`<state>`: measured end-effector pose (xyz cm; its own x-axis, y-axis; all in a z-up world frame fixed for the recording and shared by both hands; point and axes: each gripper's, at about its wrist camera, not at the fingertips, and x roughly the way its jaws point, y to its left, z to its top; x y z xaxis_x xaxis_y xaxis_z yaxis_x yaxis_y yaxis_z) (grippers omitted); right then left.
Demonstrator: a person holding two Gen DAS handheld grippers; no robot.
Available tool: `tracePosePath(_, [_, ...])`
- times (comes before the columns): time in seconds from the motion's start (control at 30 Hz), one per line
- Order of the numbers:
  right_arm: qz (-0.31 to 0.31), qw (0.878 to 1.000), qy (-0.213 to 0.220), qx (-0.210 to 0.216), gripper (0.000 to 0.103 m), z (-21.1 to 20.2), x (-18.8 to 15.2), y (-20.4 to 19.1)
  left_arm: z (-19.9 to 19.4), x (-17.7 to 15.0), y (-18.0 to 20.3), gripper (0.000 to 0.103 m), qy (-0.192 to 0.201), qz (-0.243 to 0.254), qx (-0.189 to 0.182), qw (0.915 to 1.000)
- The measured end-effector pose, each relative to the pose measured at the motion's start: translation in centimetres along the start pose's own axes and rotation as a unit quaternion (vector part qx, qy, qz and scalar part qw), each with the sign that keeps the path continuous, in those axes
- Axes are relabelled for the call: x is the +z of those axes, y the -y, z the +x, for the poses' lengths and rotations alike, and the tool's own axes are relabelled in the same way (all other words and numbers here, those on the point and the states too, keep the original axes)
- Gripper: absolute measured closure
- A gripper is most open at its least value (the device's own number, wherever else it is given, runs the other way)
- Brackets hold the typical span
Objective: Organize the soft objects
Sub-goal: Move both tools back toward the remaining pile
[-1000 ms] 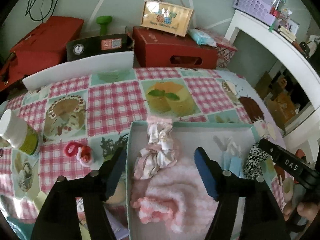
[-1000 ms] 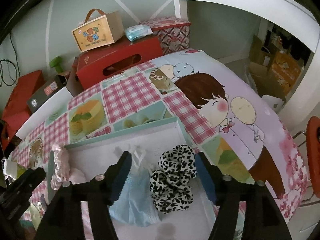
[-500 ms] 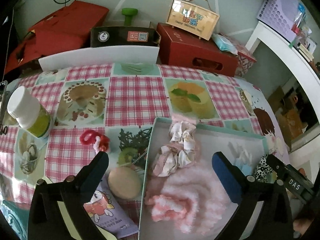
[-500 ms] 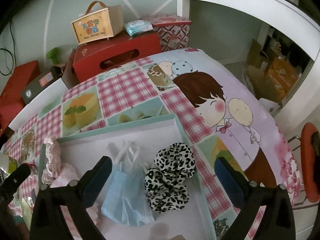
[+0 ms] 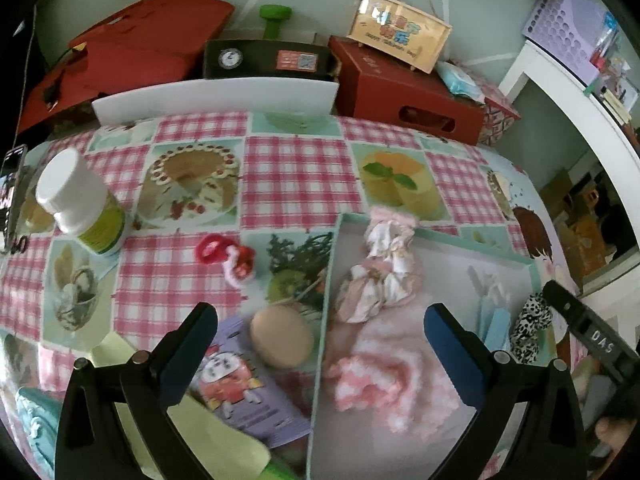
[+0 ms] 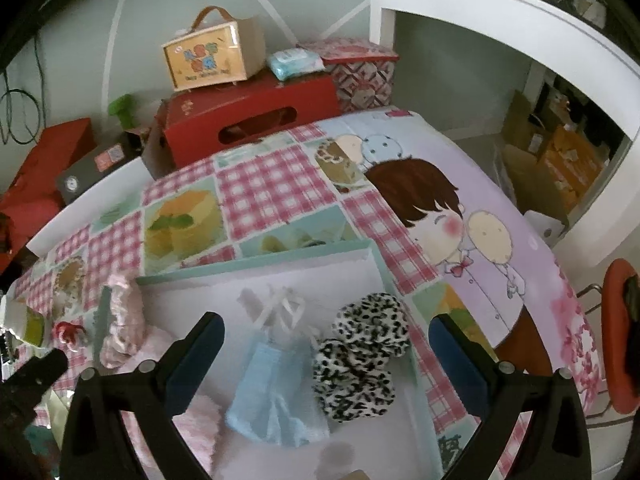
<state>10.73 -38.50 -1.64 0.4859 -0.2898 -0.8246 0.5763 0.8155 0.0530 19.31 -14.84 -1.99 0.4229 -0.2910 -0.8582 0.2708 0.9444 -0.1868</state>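
We see the left gripper with its jaws spread as wide as they go, nothing pinched between them; a second ago they stood much closer together over the pink things, and they have just been opening. Its view has also slid sideways since then: the shallow tray, which filled the lower middle of the frame earlier, now sits toward the lower right, and the round tan puff and a cartoon booklet show in the lower middle between the fingers. Inside the tray lie the pink-and-white scrunchie, draped over the far rim, and the fluffy pink cloth just below it. On the checked tablecloth the red hair tie lies left of the tray, and the white-capped bottle stands at the left edge. In the right wrist view, the right gripper is likewise spread fully and holds nothing; its jaws have just been opening, having framed the leopard scrunchie and the blue mask closely a second ago. Both of these rest in the tray's right part, touching each other, in the lower middle of that frame, much where they lay earlier.
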Motion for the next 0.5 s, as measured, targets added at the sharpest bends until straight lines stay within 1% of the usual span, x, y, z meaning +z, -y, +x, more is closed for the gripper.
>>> tracePosePath(0.13, [-0.006,1.0,0.009,0.025,0.0,-0.7,0.2,-1.5,-1.1,0.0,-1.5,0.0,0.006,-0.014,0.004,0.9999])
tracePosePath(0.23, [-0.014,0.999,0.011,0.045,0.0,-1.1,0.1,-3.0,-2.3,0.1,-3.1,0.0,0.017,-0.024,0.018,0.9994])
tracePosePath(0.37, [-0.037,0.997,0.009,0.071,0.0,-1.4,-0.2,-5.6,-3.7,0.3,-5.9,0.0,0.031,-0.043,0.053,0.9972])
tracePosePath(0.5, [-0.06,0.994,0.007,0.086,0.0,-1.6,-0.6,-7.7,-5.0,0.1,-9.4,0.0,0.039,-0.072,0.091,0.9925])
